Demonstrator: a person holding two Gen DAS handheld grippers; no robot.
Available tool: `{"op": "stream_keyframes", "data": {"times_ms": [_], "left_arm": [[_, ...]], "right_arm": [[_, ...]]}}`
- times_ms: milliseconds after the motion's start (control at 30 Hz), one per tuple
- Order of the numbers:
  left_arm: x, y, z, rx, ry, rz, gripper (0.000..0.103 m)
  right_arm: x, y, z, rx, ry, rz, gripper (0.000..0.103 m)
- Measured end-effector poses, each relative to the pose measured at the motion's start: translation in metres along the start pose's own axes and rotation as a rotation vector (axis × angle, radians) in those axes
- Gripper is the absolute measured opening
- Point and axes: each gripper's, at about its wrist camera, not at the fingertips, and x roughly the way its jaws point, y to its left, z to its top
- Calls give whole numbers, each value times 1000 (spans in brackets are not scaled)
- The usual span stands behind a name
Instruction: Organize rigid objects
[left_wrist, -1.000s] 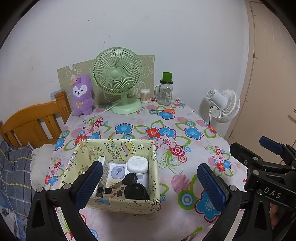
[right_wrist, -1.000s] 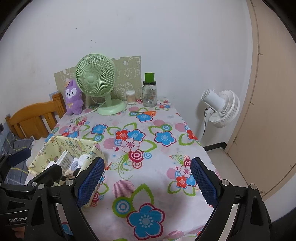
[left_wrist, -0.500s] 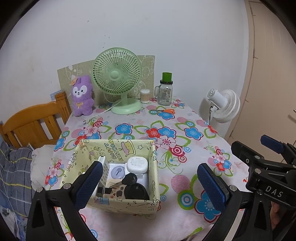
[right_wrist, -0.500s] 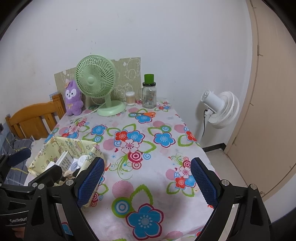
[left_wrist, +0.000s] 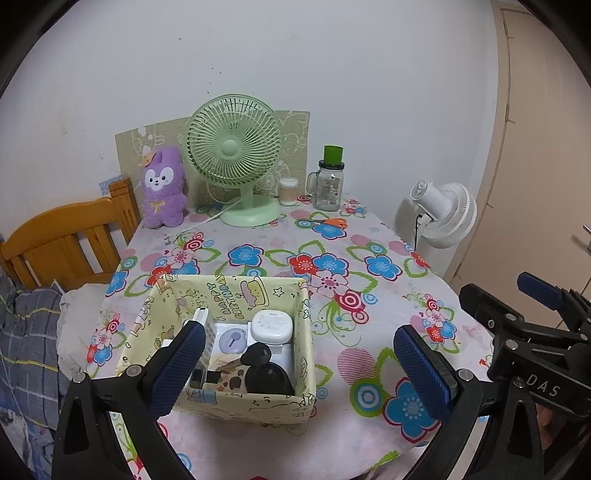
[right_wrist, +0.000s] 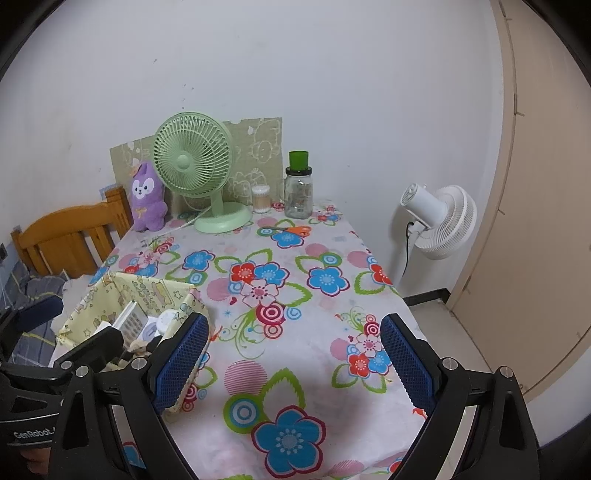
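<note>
A pale yellow fabric box (left_wrist: 236, 291) (right_wrist: 147, 291) stands on the near left of the floral table. Inside it lie a white rounded case (left_wrist: 272, 326), a lilac disc on a white card (left_wrist: 232, 340), a black round object with a key-like piece (left_wrist: 264, 369) and a white ribbed block (right_wrist: 127, 321). My left gripper (left_wrist: 297, 369) hovers open over the box's near edge, nothing between its blue pads. My right gripper (right_wrist: 291, 363) is open above the bare cloth to the right of the box. Orange-handled scissors (left_wrist: 327, 221) (right_wrist: 291, 230) lie far back.
Along the wall stand a green desk fan (left_wrist: 236, 158), a purple plush (left_wrist: 162, 188), a cotton-swab tub (left_wrist: 288, 192) and a glass jar with a green lid (left_wrist: 329, 181). A wooden chair (left_wrist: 70, 236) is at the left, a white floor fan (right_wrist: 439, 218) at the right.
Both views have shifted very slightly; the right gripper has eased a little lower and nearer. Box and contents have not moved.
</note>
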Motion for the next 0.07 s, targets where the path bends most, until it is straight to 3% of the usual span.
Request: {"op": "stream_keyframes", "data": {"times_ms": [67], "left_arm": [[0,0,0,2,-6,21,103]], "right_arm": [[-1,1,-1,2,-3,1,96]]}}
